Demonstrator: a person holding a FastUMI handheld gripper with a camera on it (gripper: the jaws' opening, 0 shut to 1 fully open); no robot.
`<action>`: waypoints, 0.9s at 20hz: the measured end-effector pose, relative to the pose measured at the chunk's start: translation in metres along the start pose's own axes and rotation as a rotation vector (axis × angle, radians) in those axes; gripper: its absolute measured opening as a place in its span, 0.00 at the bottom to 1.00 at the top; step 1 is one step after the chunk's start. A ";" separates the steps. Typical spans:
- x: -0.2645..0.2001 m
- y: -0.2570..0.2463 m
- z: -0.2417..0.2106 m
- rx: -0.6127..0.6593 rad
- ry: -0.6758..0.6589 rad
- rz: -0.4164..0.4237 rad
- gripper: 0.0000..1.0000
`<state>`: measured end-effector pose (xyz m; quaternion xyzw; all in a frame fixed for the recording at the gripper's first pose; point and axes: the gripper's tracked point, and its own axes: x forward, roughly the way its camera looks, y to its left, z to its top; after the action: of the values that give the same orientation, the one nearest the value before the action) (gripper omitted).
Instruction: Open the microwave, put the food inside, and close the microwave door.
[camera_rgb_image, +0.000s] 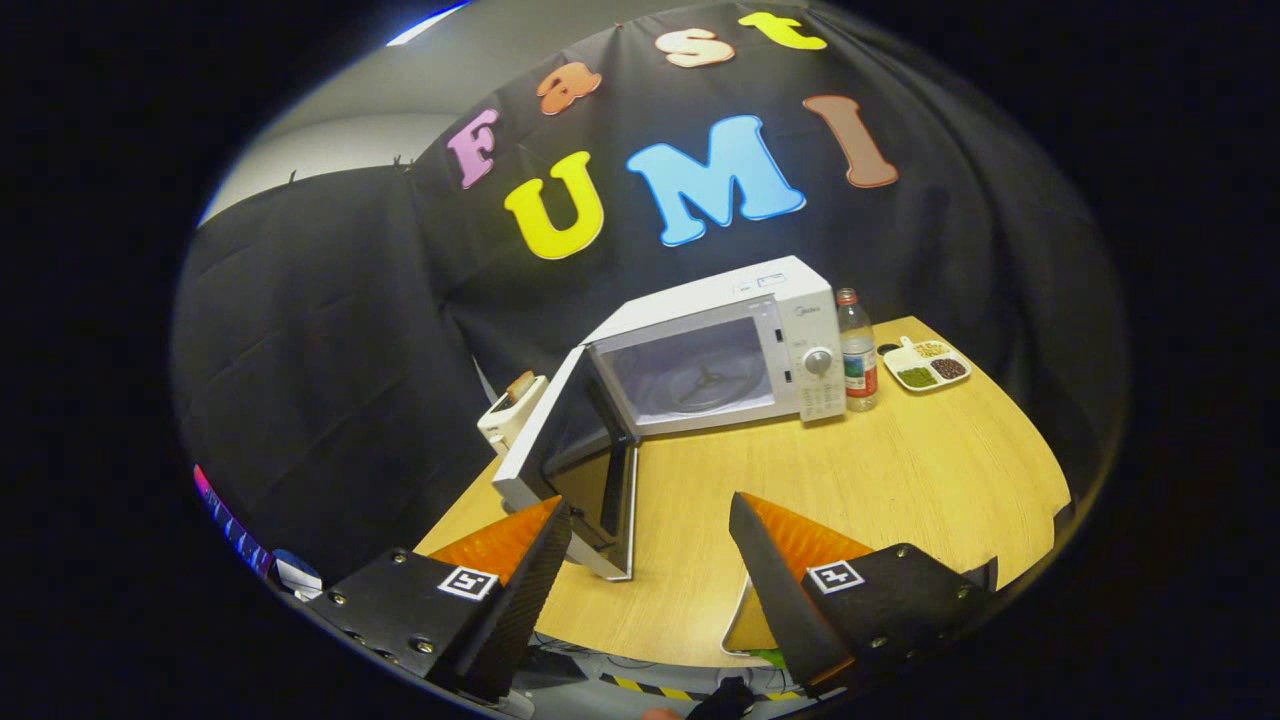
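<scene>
We see our tool (650, 520) with its fingers spread wide and nothing between them, held above the near part of the wooden worktop (900, 470). Beyond the fingers stands the white microwave (800, 330), its door (560, 450) swung open to the left, so that the cavity and the glass turntable (705, 385) inside show. The door's near lower corner reaches close to the left finger (530, 570); we cannot tell whether they touch. Just right of the microwave, touching or nearly touching its control panel, a clear bottle (858, 350) with a red cap stands upright. Farther right, near the far edge of the worktop, lies a white divided dish of food (927, 365), with green, dark and yellowish portions in separate compartments. Left of the open door, a small white appliance (510, 410) sits at the worktop's edge.
</scene>
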<state>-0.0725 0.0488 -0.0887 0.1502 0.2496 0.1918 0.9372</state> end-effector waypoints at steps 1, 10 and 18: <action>0.001 -0.014 -0.001 0.016 0.006 -0.017 0.96; 0.003 -0.102 -0.052 0.146 0.156 -0.136 0.97; 0.005 -0.122 -0.107 0.323 0.311 -0.142 0.97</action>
<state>-0.0902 -0.0362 -0.2256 0.2490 0.4285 0.1039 0.8623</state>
